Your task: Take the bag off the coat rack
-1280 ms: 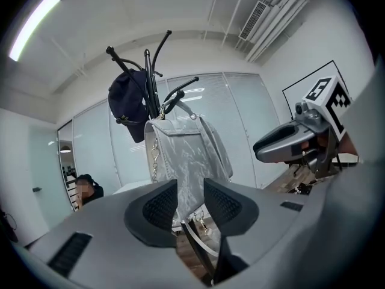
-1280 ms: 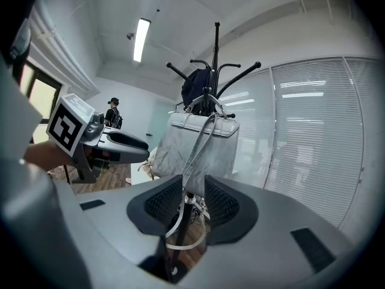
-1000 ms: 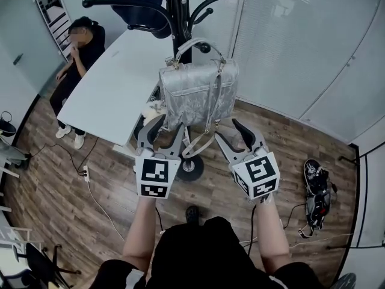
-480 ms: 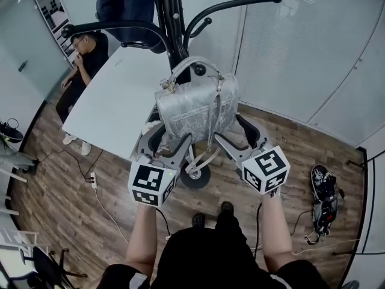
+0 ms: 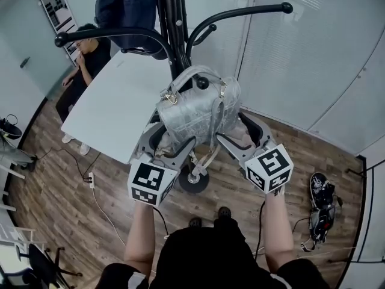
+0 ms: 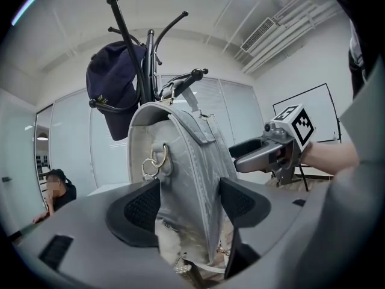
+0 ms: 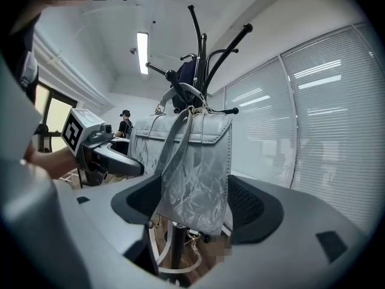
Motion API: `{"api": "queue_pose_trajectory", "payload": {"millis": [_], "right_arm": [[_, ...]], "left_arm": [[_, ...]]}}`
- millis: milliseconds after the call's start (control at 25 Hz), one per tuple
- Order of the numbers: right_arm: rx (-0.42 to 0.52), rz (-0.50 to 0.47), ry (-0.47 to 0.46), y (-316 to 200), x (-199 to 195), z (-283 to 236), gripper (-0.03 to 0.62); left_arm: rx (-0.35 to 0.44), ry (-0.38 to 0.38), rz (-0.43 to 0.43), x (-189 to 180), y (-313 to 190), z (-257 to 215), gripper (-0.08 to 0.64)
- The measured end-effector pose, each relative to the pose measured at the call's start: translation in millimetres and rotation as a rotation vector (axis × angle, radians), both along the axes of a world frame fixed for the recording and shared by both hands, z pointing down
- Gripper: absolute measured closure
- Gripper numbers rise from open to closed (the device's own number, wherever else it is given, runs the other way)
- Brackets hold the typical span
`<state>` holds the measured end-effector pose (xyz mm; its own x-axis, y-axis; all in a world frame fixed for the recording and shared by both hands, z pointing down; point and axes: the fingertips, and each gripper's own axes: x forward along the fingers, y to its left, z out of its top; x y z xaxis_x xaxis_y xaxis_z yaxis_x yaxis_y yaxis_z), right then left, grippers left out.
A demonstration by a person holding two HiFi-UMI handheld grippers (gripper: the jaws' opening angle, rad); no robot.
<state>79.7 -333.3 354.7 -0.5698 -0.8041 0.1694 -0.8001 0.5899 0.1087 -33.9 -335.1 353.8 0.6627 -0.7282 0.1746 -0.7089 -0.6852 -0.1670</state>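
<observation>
A silver-grey handbag (image 5: pixel 195 116) hangs by its top handle from a knobbed hook (image 5: pixel 203 83) of the black coat rack (image 5: pixel 171 17). My left gripper (image 5: pixel 169 142) straddles the bag's lower left end, and my right gripper (image 5: pixel 243 134) straddles its lower right end. In the left gripper view the bag (image 6: pixel 186 161) fills the gap of the left gripper (image 6: pixel 189 203), whose jaws are opening. The right gripper view shows the bag (image 7: pixel 198 161) hanging inside the right gripper (image 7: pixel 195 203), jaws also opening. I see neither pair of pads pressing it.
A navy cap (image 6: pixel 111 92) hangs higher on the rack. The rack's round base (image 5: pixel 194 179) stands on the wood floor. A white table (image 5: pixel 114 95) lies behind left, with a seated person (image 5: pixel 84 59) beyond it. Black gear (image 5: pixel 319 203) and cables lie at right; glass walls stand behind.
Both grippers have risen from below the bag to either end of it, and their jaws have spread wider. The bag still hangs on the hook.
</observation>
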Motion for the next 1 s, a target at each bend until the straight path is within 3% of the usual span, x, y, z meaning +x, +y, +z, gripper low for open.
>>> {"api": "queue_pose_trajectory", "payload": {"millis": [160, 440, 1000], "right_arm": [[0.023, 0.027, -0.006, -2.8, 7.2, -5.5, 0.258], [0.016, -0.044, -0.034, -8.2, -1.9, -5.8, 0.256], [-0.016, -0.071, -0.066, -10.7, -10.3, -2.9, 0.253]], "left_arm": [[0.005, 0.004, 0.012, -1.5, -4.9, -1.8, 0.230], [0.008, -0.010, 0.098, 3.6, -3.4, -1.5, 0.229], [0.007, 0.001, 0.103, 4.0, -5.7, -0.3, 0.227]]}}
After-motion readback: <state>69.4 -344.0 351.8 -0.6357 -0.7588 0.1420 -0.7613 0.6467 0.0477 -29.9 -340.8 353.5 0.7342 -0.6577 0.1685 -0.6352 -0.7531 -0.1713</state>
